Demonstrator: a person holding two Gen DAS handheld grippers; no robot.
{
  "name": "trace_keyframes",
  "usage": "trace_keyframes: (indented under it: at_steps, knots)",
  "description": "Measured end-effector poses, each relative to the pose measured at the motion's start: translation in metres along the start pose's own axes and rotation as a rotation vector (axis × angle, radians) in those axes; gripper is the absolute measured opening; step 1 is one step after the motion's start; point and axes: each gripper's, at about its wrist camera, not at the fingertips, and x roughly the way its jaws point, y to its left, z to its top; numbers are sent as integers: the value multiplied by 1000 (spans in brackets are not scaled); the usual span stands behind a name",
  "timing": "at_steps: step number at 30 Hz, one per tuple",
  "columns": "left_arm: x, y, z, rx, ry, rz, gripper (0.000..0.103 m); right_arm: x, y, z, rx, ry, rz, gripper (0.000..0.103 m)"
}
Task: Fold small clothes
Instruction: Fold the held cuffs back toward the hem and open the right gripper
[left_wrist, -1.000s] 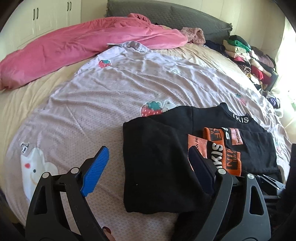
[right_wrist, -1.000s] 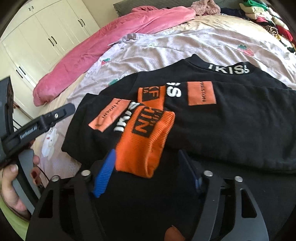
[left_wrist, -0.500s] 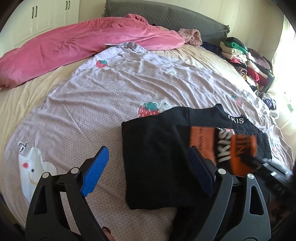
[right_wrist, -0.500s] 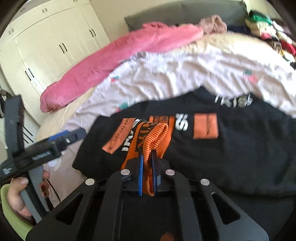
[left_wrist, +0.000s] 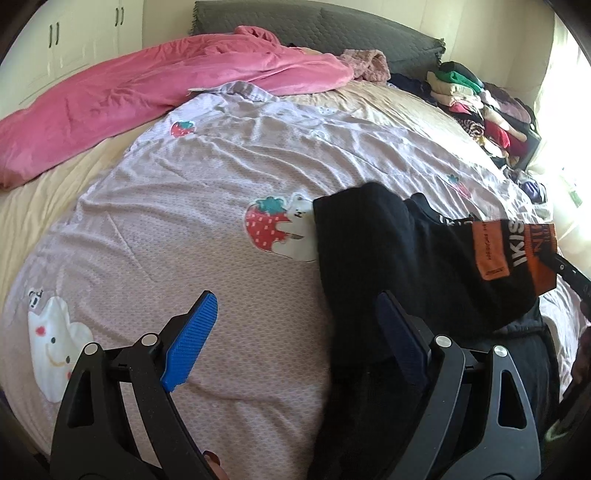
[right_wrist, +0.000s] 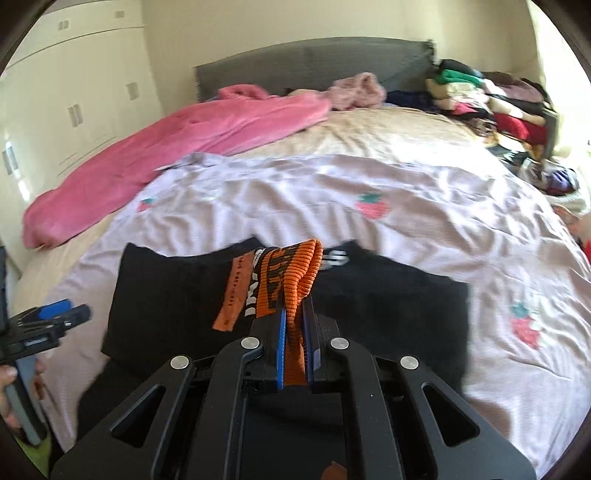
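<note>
A small black sweater (left_wrist: 399, 258) with orange patches and white lettering lies partly folded on the lilac strawberry-print sheet (left_wrist: 207, 221). My right gripper (right_wrist: 294, 321) is shut on its orange ribbed cuff (right_wrist: 295, 273) and lifts the sleeve off the sweater's body (right_wrist: 388, 306). In the left wrist view the lifted orange cuff (left_wrist: 535, 247) hangs at the right, held by the right gripper's tip. My left gripper (left_wrist: 295, 332) is open and empty, low over the sheet beside the sweater's left edge; it also shows in the right wrist view (right_wrist: 48, 321).
A pink duvet (left_wrist: 147, 88) lies across the far left of the bed. A stack of folded clothes (left_wrist: 476, 107) sits at the far right by the grey headboard (left_wrist: 332, 29). White wardrobes (right_wrist: 74, 92) stand to the left.
My right gripper closed on the orange cuff and has lifted it up and to the right, dragging the sweater. The left gripper stayed open and nearly still.
</note>
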Motion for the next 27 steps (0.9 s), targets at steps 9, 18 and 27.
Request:
trace_keyframes:
  at_steps: [9, 18, 27]
  knots:
    - [10, -48, 8, 71, 10, -24, 80, -5, -55, -21, 86, 4, -36, 7]
    - [53, -105, 13, 177, 100, -48, 80, 3, -57, -26, 83, 27, -71, 7]
    - [85, -101, -2, 189, 167, -53, 80, -4, -58, -31, 83, 35, -193, 21]
